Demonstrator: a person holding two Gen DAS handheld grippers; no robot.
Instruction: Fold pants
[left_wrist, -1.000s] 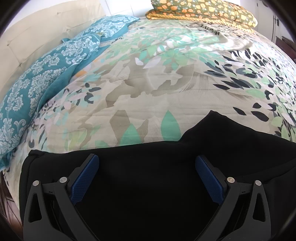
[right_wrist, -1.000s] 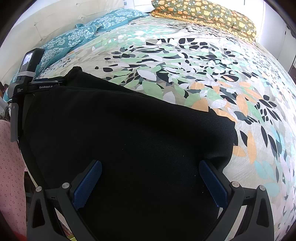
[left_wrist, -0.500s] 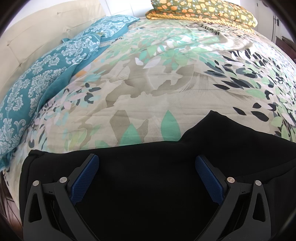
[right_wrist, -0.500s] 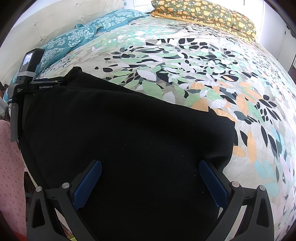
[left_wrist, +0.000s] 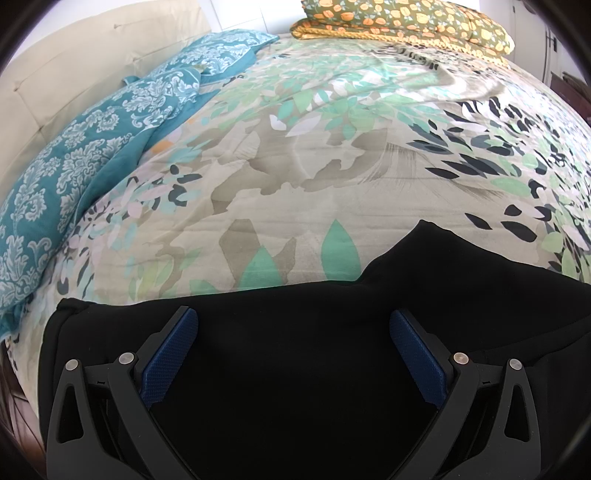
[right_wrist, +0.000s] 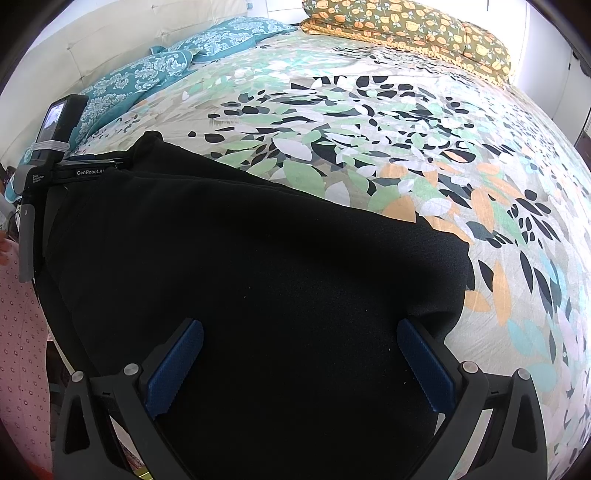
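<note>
Black pants (left_wrist: 295, 369) lie flat on the near edge of a bed with a leaf-print cover (left_wrist: 314, 166). My left gripper (left_wrist: 293, 325) is open, its blue pads spread wide just above the pants near their far edge. In the right wrist view the pants (right_wrist: 258, 258) spread from the left toward a folded end at the right. My right gripper (right_wrist: 299, 336) is open and hovers over the pants, holding nothing. The body of the left gripper (right_wrist: 59, 147) shows at the pants' far left corner.
Teal patterned pillows (left_wrist: 92, 155) lie along the left by a cream headboard (left_wrist: 74, 74). A yellow-flowered folded blanket (left_wrist: 399, 18) lies at the far end of the bed. Pink dotted cloth (right_wrist: 22, 350) shows at the left edge of the right wrist view.
</note>
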